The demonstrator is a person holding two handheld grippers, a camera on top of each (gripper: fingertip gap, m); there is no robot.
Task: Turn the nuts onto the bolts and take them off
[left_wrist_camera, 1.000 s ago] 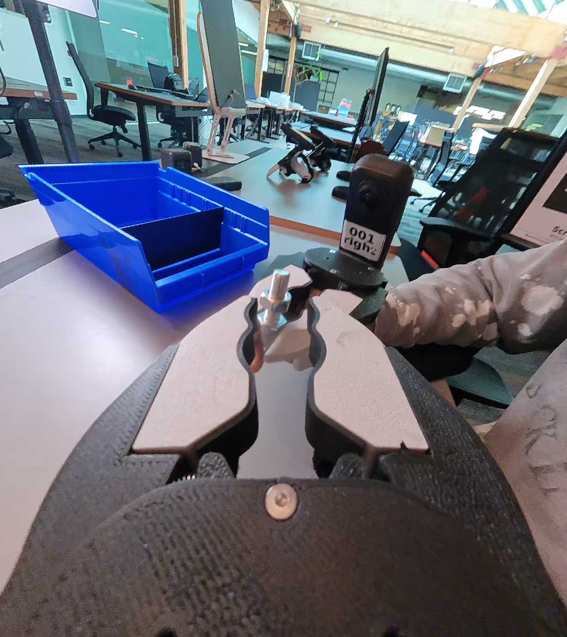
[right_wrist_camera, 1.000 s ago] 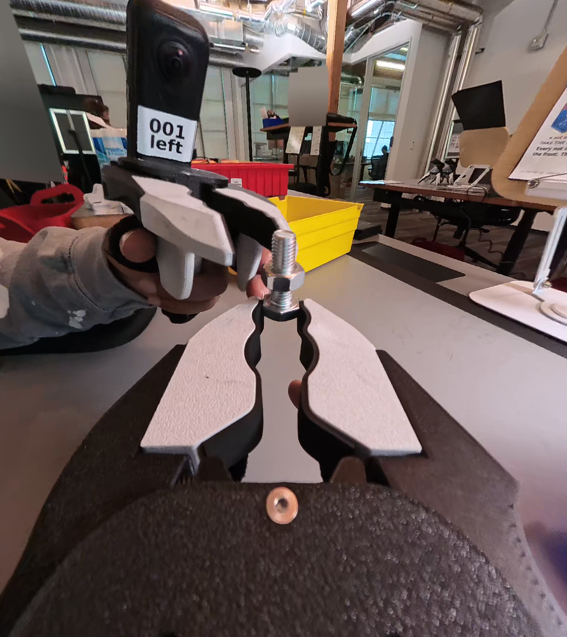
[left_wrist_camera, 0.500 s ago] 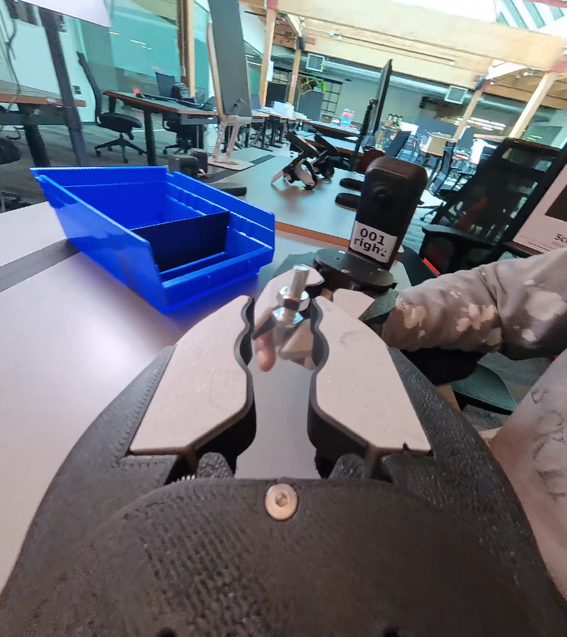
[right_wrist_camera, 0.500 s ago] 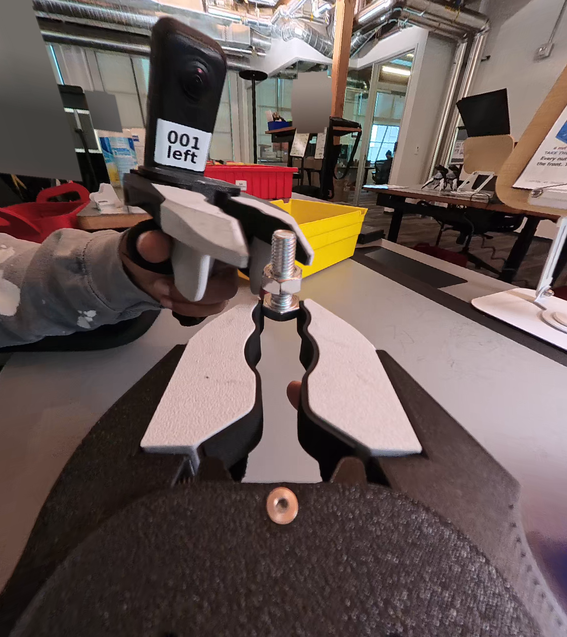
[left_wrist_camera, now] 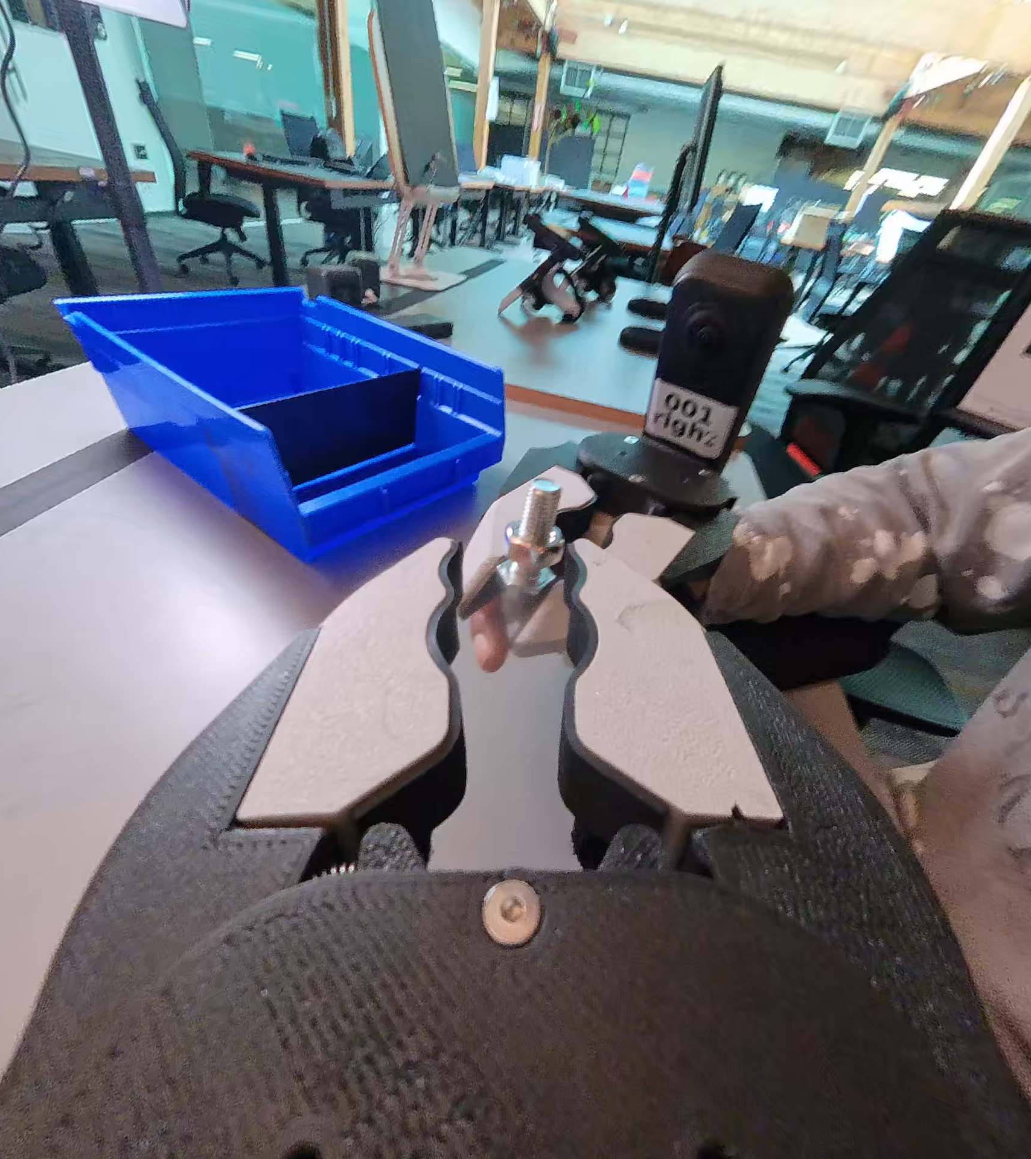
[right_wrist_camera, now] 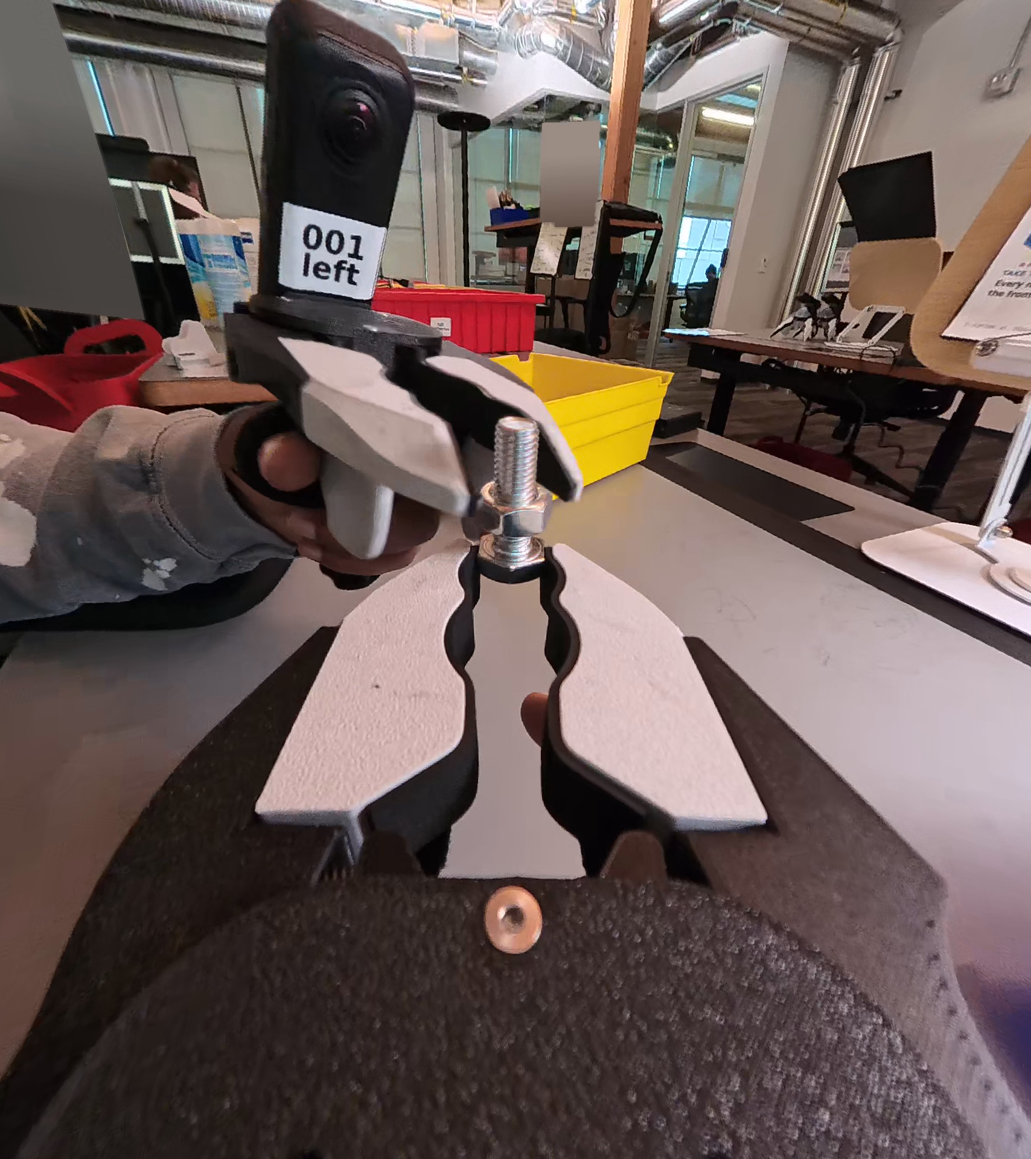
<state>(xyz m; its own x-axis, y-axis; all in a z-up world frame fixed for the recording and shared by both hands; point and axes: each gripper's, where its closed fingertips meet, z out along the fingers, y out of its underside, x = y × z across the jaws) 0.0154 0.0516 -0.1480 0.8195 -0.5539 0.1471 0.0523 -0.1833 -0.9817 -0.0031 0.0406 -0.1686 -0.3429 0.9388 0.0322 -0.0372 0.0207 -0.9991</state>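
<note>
Clamping the upright bolt by its head between the right gripper fingertips, closing the left gripper loosely around the nut, risking slipping off its flats.

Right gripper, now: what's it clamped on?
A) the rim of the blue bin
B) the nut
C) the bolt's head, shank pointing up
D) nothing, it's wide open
C. In the right wrist view the right gripper has its fingertips closed on the head of the bolt, whose threaded shank stands upright, with the nut sitting above the tips, where the left gripper meets it.
</note>
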